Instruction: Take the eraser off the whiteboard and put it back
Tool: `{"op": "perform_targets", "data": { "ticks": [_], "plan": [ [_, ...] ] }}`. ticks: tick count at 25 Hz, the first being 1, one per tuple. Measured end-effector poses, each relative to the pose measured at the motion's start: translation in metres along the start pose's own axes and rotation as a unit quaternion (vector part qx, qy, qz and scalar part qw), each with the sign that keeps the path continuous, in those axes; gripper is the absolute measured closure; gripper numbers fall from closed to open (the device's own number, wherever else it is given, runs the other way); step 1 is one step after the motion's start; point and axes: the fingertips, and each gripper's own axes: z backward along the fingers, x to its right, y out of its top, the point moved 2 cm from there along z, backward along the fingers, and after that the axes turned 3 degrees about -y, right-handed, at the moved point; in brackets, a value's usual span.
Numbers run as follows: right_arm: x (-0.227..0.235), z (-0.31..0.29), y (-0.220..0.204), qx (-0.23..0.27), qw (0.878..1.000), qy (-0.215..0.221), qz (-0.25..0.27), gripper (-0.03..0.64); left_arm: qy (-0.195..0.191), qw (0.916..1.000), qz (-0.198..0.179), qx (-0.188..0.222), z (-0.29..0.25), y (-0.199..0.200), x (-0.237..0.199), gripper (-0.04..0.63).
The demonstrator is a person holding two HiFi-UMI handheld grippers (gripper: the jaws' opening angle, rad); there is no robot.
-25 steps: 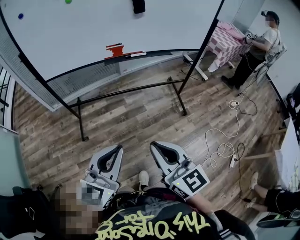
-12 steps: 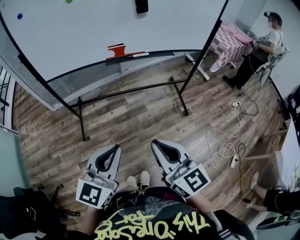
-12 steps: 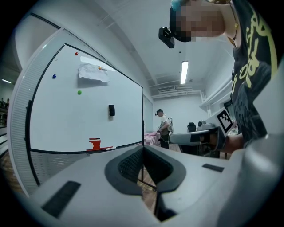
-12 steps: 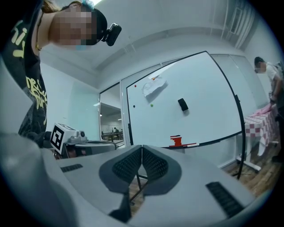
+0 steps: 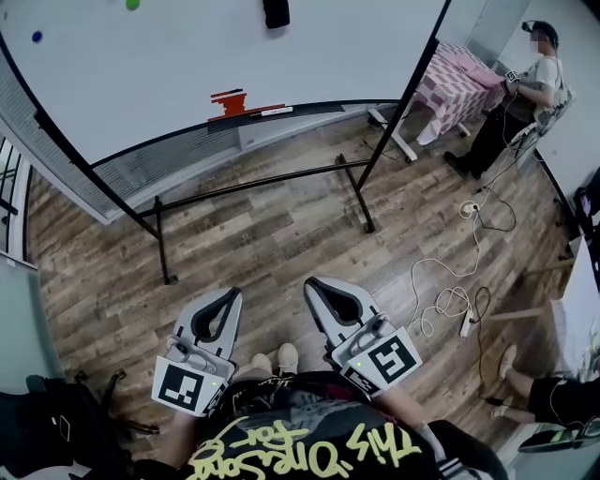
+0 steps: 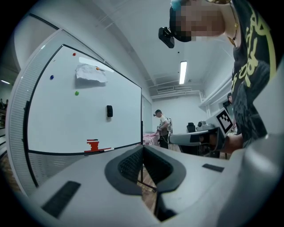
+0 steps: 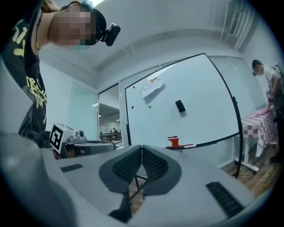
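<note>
Head view puts both tools low in the frame, near six o'clock, held level in front of the person's body. The left gripper [image 5: 231, 294] and the right gripper [image 5: 313, 283] each have their jaws pressed together with nothing between them, and the two gripper views confirm it. The black eraser [image 5: 276, 12] sits on the whiteboard [image 5: 169, 66] at twelve o'clock, right at the top edge. It is well apart from both grippers, with a stretch of wooden floor [image 5: 262, 234] and the board's stand between. On the marker ledge [image 5: 314, 104], at about eleven o'clock from the grippers, lie a small red item [image 5: 229, 98] and a marker.

The task looks to be at its very start, with the eraser untouched and no reach begun. The next move likely calls for stepping up to the board and raising one gripper to the eraser's height. Its jaws would then spread wider than the eraser, close on its two sides and pull it straight off.
</note>
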Motion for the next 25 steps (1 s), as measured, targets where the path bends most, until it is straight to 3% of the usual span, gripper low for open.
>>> {"op": "perform_targets", "data": {
  "ticks": [14,25],
  "plan": [
    [0.007,-0.001,-0.01,-0.017,0.999,0.028,-0.006,0.606,0.037,0.9991,0.014,-0.017,0.006,-0.01,0.002,0.588],
    [0.031,-0.038,0.002,-0.001,1.0,0.01,0.0,0.606,0.021,0.9998,0.004,0.004,-0.028,-0.002,-0.034,0.588]
  ]
}}
